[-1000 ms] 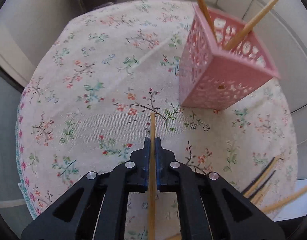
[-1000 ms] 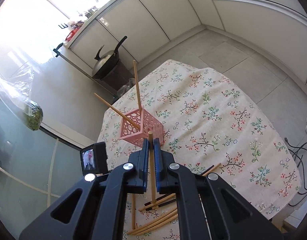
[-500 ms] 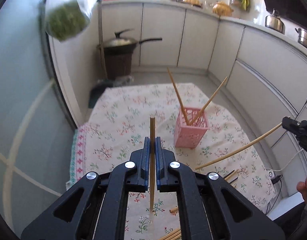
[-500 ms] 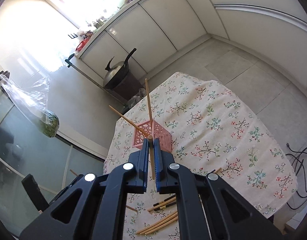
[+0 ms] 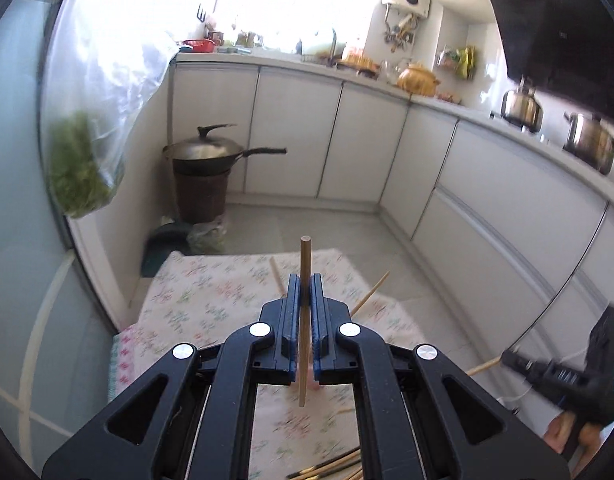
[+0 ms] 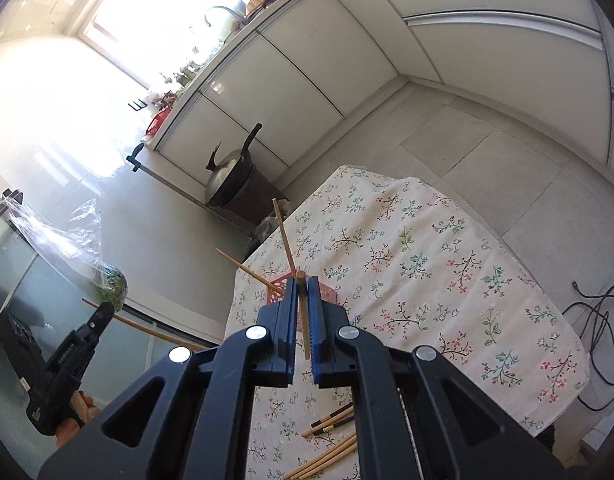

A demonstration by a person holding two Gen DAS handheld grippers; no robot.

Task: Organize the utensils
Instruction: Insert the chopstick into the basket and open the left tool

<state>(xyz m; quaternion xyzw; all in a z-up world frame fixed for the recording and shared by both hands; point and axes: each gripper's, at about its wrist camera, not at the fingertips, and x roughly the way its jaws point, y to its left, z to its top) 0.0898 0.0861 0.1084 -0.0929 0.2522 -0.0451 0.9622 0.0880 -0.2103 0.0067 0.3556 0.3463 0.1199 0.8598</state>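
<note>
I hold a two-finger gripper in each hand above a small bench (image 6: 447, 280) covered with a cream cloth printed with little flowers. The jaws of my left gripper (image 5: 305, 292) are closed on a single wooden chopstick (image 5: 304, 320), which stands nearly upright between the blue pads, its round tip poking above them and its other end hanging below. The jaws of my right gripper (image 6: 303, 296) are likewise clamped shut on a second wooden chopstick (image 6: 304, 320), gripped the same way. In the right camera's view, a pink cut-out basket (image 6: 281, 286) sits on the bench just beyond the right gripper's tips, mostly hidden behind them, with two chopsticks (image 6: 285, 236) leaning out of it in different directions. More loose chopsticks (image 6: 331, 440), some pale and some dark-tipped, lie together on the cloth at the near edge of the bench, below the gripper. My left gripper also shows at the far left of that view, its chopstick jutting out sideways, with a bit of my hand (image 6: 77, 416) beneath it. From the left camera, my right gripper appears at the lower right edge. Behind the bench stand white kitchen cabinets (image 5: 299, 136), a dark wok (image 5: 207, 154) resting on a brown bin, and a clear plastic bag of greens (image 5: 79, 172) hanging at the left.
</note>
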